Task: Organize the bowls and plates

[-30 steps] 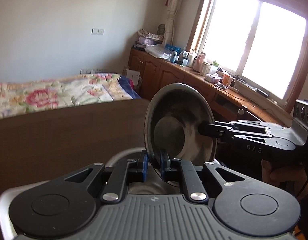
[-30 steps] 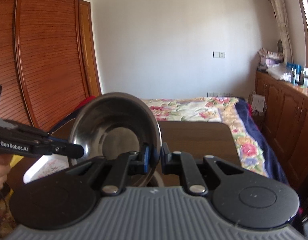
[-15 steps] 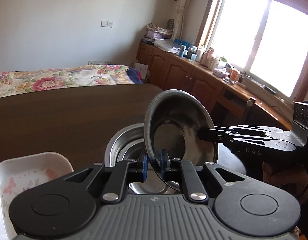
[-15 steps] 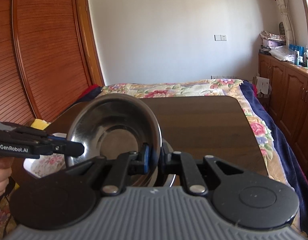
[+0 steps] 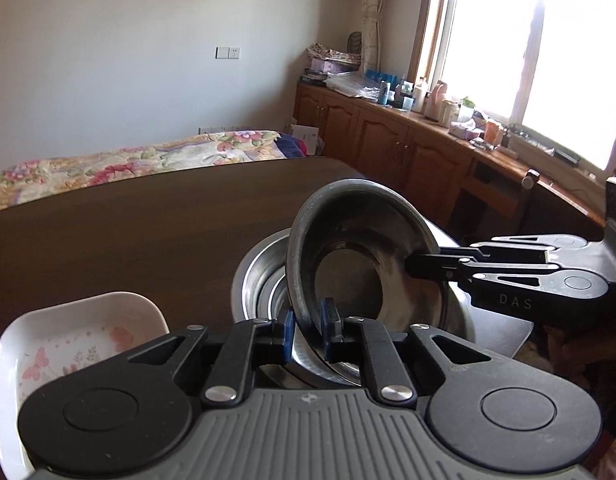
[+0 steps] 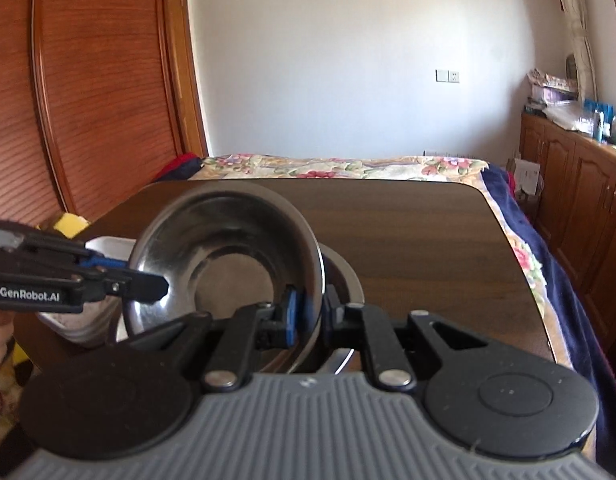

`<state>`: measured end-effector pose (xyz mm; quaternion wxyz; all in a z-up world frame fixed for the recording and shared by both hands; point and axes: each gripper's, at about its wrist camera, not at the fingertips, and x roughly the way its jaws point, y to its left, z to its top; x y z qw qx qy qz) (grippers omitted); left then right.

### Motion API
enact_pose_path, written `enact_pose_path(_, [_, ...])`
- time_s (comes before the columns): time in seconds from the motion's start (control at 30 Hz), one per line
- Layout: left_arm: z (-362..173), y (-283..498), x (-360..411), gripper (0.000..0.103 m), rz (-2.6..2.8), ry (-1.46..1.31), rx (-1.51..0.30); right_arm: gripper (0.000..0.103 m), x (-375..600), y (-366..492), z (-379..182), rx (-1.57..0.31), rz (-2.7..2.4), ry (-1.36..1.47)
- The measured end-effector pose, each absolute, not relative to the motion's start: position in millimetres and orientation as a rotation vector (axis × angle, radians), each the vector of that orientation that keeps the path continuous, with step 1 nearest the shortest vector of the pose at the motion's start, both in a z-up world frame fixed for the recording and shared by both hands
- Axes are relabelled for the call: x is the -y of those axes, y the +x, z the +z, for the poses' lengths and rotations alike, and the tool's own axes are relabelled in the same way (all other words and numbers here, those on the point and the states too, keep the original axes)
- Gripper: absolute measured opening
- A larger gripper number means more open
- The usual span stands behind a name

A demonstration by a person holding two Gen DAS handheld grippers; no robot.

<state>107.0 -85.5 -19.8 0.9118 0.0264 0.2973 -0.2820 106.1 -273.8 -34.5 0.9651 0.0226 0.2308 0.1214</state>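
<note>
Left wrist view: my left gripper (image 5: 308, 334) is clamped on the near rim of a shiny steel bowl (image 5: 359, 264), tilted on edge above a larger steel bowl (image 5: 256, 276) on the dark wood table (image 5: 128, 232), my right gripper (image 5: 417, 266) pinching its far rim, white floral dish (image 5: 68, 344) just beside on the left. Right wrist view: right gripper (image 6: 308, 316) is closed on the same steel bowl (image 6: 228, 240), dull round base and scuffed reflective walls facing me, left gripper (image 6: 156, 284) gripping its opposite rim
</note>
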Motion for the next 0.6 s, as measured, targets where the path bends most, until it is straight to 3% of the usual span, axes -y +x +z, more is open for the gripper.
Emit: enact_pose_path(0.6, [-39.8, 101.1, 87.1, 0.018, -0.510, 0.071, -0.542, 0.017, 260.0, 100.2, -50.6, -0.386, 0.191, 0.006])
